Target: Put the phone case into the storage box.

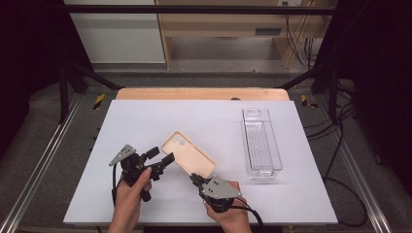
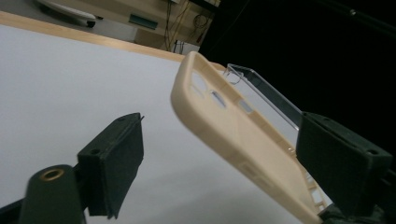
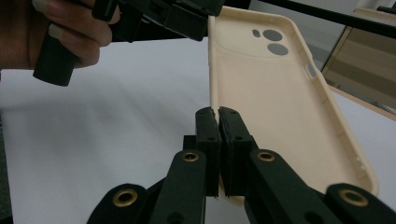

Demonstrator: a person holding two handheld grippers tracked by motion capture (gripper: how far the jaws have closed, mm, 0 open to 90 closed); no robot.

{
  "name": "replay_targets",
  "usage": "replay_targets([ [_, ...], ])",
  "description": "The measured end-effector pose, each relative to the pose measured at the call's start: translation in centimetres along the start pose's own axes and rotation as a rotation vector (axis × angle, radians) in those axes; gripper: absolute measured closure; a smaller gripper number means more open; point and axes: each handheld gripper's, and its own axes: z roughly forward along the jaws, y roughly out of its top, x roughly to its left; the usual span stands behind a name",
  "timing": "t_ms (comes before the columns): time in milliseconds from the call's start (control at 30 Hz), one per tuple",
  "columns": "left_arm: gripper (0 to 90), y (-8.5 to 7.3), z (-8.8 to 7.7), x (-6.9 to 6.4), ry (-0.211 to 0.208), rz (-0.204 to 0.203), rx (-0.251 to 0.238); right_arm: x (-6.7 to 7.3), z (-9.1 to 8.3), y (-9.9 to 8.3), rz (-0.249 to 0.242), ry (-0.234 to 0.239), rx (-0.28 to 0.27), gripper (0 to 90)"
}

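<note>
The right gripper (image 3: pixel 218 112) is clamped on the near bottom edge of a beige phone case (image 1: pixel 188 153), holding it tilted above the white worktop (image 1: pixel 145 121); in the right gripper view the two pads meet tight on the case's rim, with the case rising away beyond and to the right of the jaws. The left gripper (image 1: pixel 160 156) stands open around the case's long side: in the left gripper view the case (image 2: pixel 233 135) lies across the gap, close against the far jaw and well clear of the near one, so no grip is made there yet. To do this handover well, I judge the left gripper should be centred over the side wall and closed squarely on it, with the right gripper steady until both pads bear, since a soft case can flex and twist out of a one-sided pinch. The high view gives what the gripper views lack: the clear plastic tray (image 1: pixel 261 141) lying well off to the right of both grippers. The right gripper view, in turn, shows the case's hollow inside and camera cut-outs.
</note>
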Motion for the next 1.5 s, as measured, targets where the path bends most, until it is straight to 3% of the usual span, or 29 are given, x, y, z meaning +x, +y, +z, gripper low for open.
replay_targets([
  [167,21.1,-0.2,0.1,0.3,0.004,-0.017,0.009,0.4,0.0,0.1,-0.008,0.005,-0.01,87.5],
  [433,34.4,-0.2,-0.1,0.6,-0.039,-0.069,0.004,0.8,0.3,-0.1,-0.009,0.034,0.002,87.5],
  [767,52.8,-0.3,-0.5,0.6,-0.016,-0.085,-0.009,1.0,0.9,-0.5,0.032,0.083,0.045,87.4],
  [1033,65.9,-0.3,-0.9,0.2,0.002,-0.08,-0.039,1.5,1.2,-0.6,0.039,0.088,0.073,87.4],
  [1200,66.8,-0.2,-1.1,-0.1,0.011,-0.074,-0.057,1.8,1.4,-0.5,0.056,0.098,0.088,87.4],
  [1500,68.9,0.1,-1.5,-0.4,0.016,-0.074,-0.086,2.4,1.4,-0.1,0.04,0.115,0.085,87.4],
])
